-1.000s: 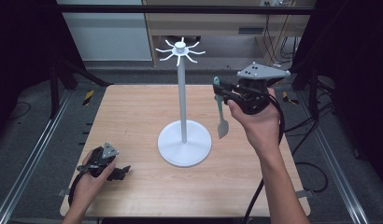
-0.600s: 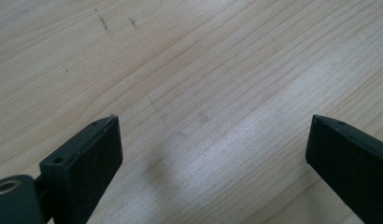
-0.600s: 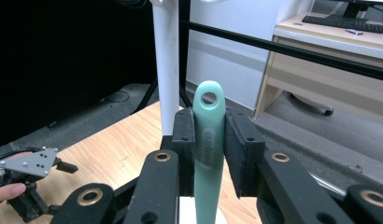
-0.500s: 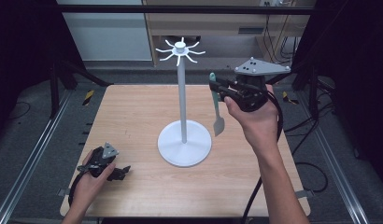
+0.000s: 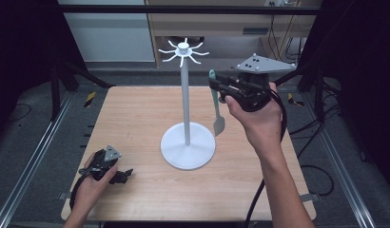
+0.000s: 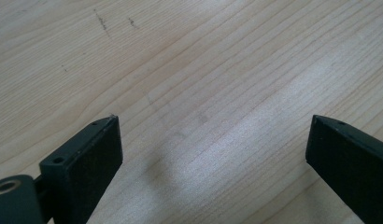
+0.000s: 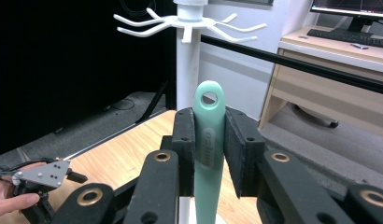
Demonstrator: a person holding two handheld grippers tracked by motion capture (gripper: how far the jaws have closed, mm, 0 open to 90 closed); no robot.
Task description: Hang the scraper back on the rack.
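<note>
Right hand-held gripper (image 7: 209, 154) clamps green spatula (image 7: 209, 140) beside white rack (image 5: 187, 102)

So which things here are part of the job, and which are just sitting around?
In play:
- green spatula, clamped in the right gripper
- white hook stand
- table

Just lying about:
- left gripper, fingers open, resting on the table
- keyboard on the far desk

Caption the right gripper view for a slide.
Right gripper clamps a green spatula handle, facing the white hook stand.
</note>
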